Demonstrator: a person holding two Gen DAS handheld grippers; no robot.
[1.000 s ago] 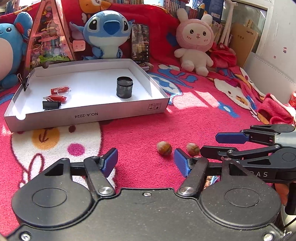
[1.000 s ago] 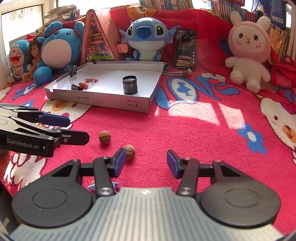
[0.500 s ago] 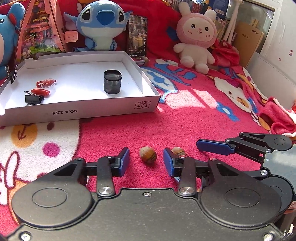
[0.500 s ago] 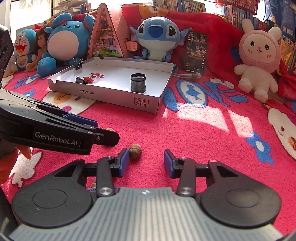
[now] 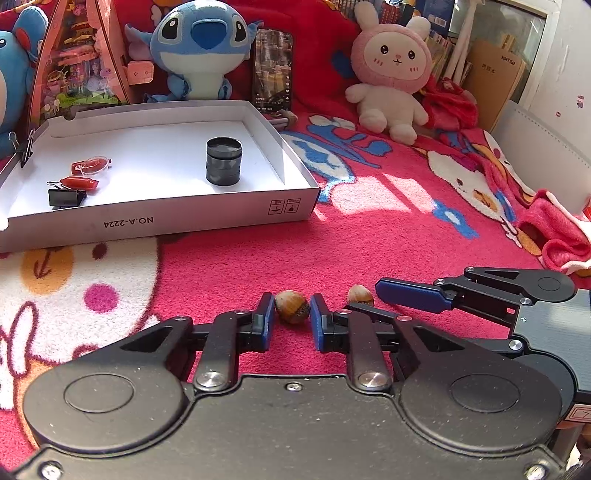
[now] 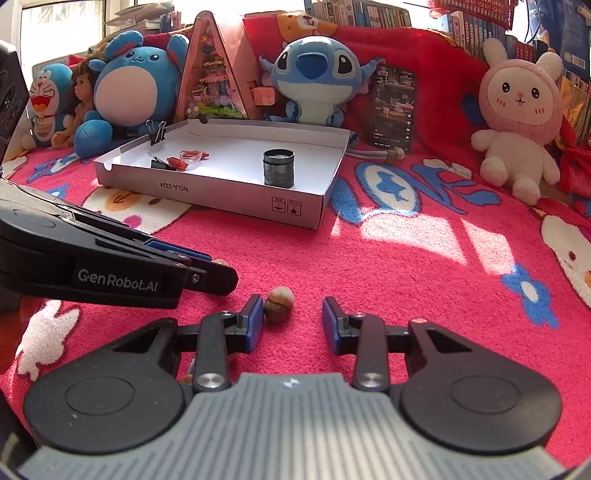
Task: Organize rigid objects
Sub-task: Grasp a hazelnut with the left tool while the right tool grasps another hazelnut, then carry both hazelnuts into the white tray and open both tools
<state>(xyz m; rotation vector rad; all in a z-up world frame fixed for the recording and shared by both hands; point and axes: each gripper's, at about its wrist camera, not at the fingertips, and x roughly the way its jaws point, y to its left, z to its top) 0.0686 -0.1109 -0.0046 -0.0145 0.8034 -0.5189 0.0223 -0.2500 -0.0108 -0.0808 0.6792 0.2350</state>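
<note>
Left tongs (image 5: 291,319) pinching left nut (image 5: 291,311) on blanket (image 5: 369,254). Right tongs (image 6: 293,319) closing, right nut (image 6: 279,304) against left pad only. Centre it before squeezing, then carry both to box (image 5: 159,218).

**Sunlit red blanket, books behind**

A red cartoon-print blanket (image 6: 406,266) fills the lower frame, with bright window patches at centre right; plush toys (image 6: 314,81) line its upper edge; a bookshelf (image 6: 369,14) runs along the top; a white wall (image 5: 565,55) stands upper right.
</note>
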